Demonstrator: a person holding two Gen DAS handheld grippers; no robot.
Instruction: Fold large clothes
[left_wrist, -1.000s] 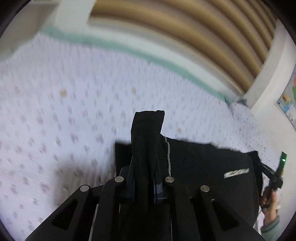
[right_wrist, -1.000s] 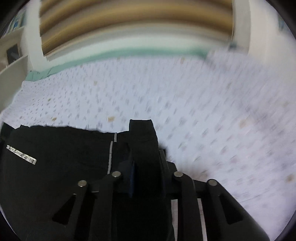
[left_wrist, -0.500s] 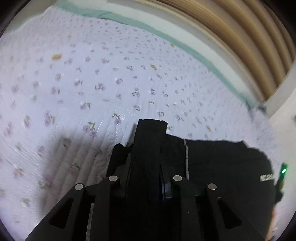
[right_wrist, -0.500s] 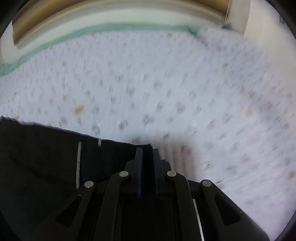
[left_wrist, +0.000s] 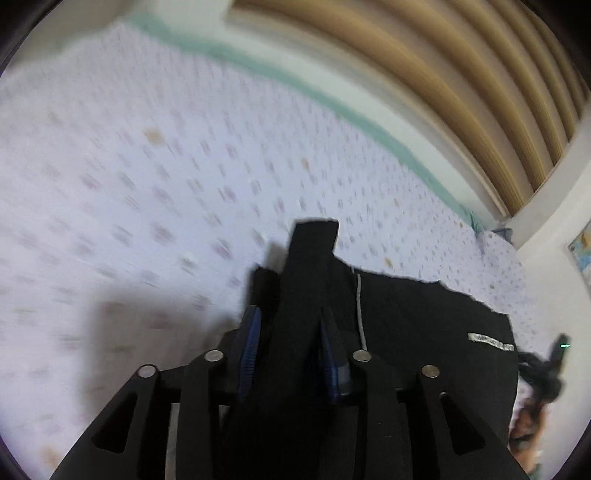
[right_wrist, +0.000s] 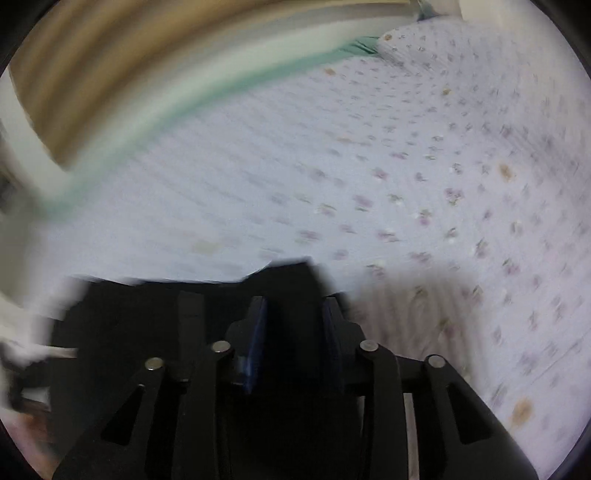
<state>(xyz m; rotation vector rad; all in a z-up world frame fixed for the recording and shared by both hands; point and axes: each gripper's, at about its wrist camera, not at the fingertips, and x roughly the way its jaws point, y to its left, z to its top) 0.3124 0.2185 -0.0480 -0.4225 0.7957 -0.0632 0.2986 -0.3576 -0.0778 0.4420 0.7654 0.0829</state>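
Note:
A large black garment (left_wrist: 424, 325) with a thin white stripe and a silver label lies on the floral bed sheet (left_wrist: 147, 192). My left gripper (left_wrist: 290, 317) has its jaws parted, with a thick fold of the black cloth standing between the blue pads. My right gripper (right_wrist: 293, 306) also has its jaws parted over the garment's edge (right_wrist: 147, 314), with black cloth between the pads. The right wrist view is blurred.
The bed sheet (right_wrist: 424, 184) fills most of both views. A green bed edge (left_wrist: 332, 107) and a wood-slat wall (left_wrist: 424, 74) lie beyond it. The other gripper and hand (left_wrist: 546, 369) show at the far right in the left wrist view.
Both grippers' jaws have spread apart since half a second ago. Both cameras have swung, the right one strongly, blurring its view.

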